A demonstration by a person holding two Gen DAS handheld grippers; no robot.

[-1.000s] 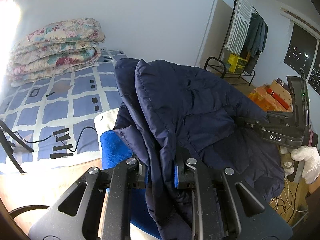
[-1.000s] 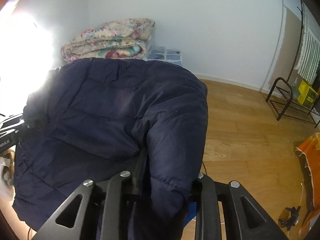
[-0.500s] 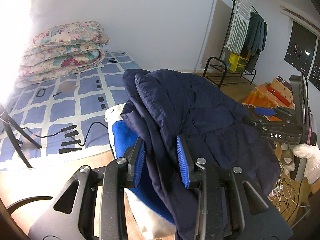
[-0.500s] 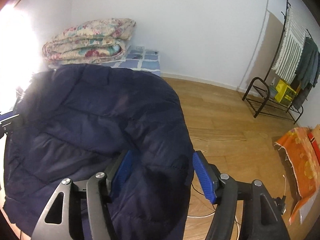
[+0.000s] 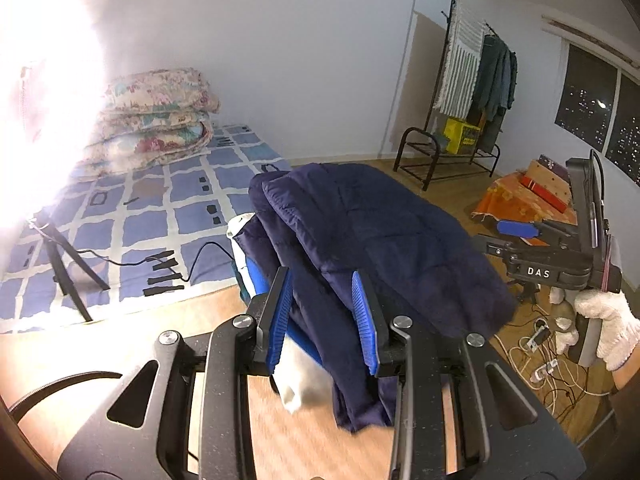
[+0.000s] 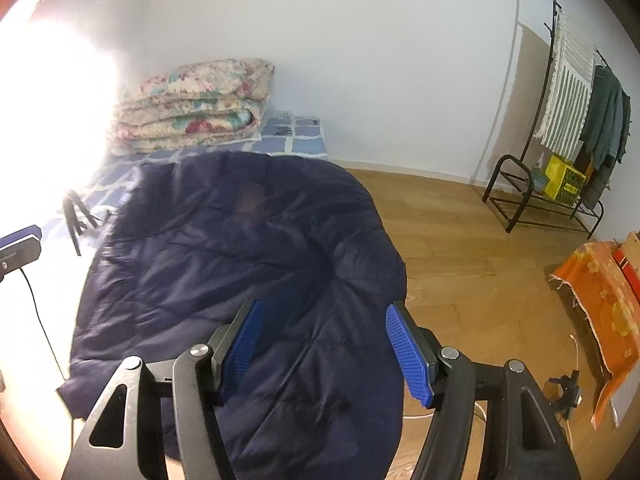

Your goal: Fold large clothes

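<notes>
Navy puffer jacket (image 5: 372, 240) lies folded over a blue-and-white cushion (image 5: 256, 276); left gripper (image 5: 324, 312) and right gripper (image 6: 328, 340) both gape apart around its edge, gripping nothing.

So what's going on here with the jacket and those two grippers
A person is folding a navy puffer jacket with a handheld gripper in each hand. At this moment both the left gripper and the right gripper are open, jaws on either side of the fabric without pinching it. The jacket sits folded in a heap over a blue and white pile, beside a blue checked mat.
</notes>
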